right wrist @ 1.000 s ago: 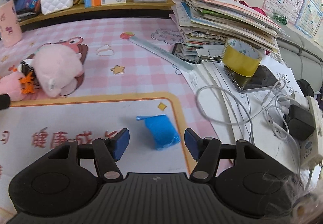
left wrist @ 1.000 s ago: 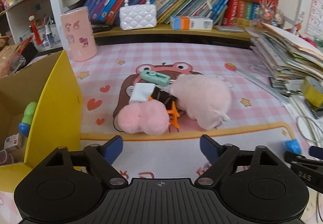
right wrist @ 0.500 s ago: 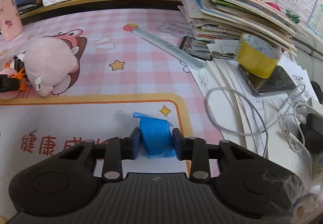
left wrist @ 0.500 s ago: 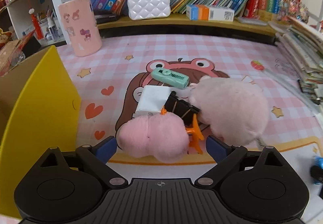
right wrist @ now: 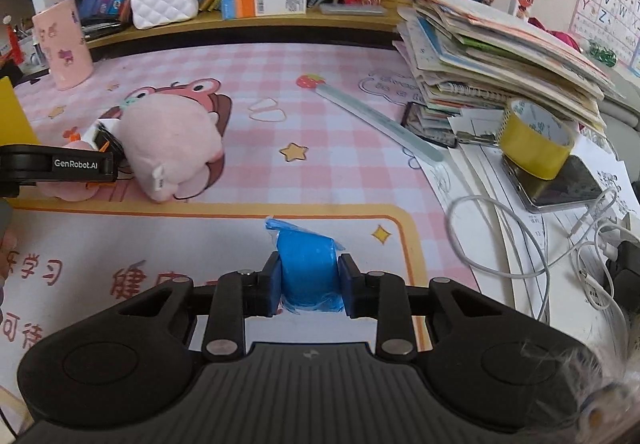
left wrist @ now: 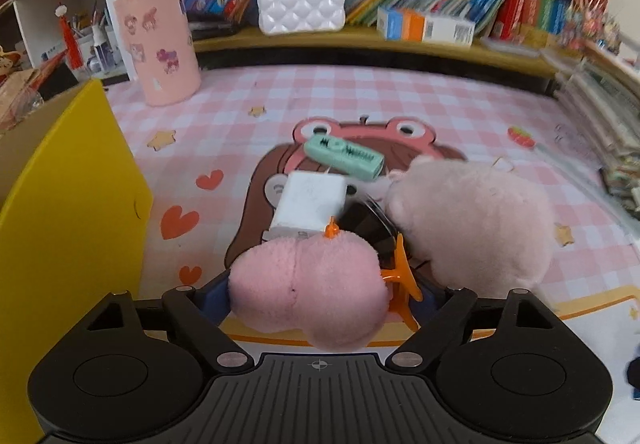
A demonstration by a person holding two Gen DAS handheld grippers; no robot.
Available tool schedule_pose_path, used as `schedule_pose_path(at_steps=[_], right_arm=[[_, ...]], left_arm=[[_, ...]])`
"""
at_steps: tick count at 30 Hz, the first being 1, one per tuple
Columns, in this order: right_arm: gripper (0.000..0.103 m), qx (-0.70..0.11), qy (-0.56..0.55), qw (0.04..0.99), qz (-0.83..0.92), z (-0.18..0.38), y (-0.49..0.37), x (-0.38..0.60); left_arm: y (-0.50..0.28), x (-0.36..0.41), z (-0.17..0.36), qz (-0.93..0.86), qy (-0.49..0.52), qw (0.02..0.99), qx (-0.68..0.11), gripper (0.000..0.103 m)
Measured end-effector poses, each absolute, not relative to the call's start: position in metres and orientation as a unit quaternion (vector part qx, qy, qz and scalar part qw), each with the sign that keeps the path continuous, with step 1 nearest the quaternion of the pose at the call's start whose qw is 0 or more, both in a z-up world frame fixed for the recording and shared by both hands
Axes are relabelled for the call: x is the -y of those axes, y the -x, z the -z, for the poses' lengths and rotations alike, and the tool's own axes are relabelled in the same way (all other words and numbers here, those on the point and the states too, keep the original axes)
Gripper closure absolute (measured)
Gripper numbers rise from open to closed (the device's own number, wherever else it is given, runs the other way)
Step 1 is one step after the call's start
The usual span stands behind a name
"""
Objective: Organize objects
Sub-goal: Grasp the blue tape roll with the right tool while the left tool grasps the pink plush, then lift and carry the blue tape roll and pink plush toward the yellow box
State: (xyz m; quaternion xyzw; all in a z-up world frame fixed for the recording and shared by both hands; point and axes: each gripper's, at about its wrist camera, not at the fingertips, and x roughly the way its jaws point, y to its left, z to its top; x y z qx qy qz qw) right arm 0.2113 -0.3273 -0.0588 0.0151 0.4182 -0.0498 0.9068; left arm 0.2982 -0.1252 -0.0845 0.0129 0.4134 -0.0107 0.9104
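Right gripper (right wrist: 308, 286): pressed together on a blue packet (right wrist: 307, 270), held just above the desk mat (right wrist: 340, 172).
Left gripper (left wrist: 320, 298): spread wide around a pink plush ball (left wrist: 310, 290) on the mat.
Beside the ball: an orange clip (left wrist: 402, 286), a white charger (left wrist: 310, 204), a larger plush toy (left wrist: 468, 226).
Left edge: a yellow box (left wrist: 72, 212).
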Motion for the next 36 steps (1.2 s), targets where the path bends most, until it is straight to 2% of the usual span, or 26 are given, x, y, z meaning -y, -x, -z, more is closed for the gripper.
schedule_pose_path(at_steps=[16,36], right_arm=[[0.076,-0.408,-0.009,0.913,0.007,0.044,-0.185,0.277],[0.076,-0.416,0.014,0.907,-0.067,0.037,-0.127,0.186]], left_arm=[[-0.205,0.099,0.040,0.083,0.016,0.916,-0.392,0.016],[-0.112,0.018,0.035,0.036,0.054,0.917,-0.393,0.016]])
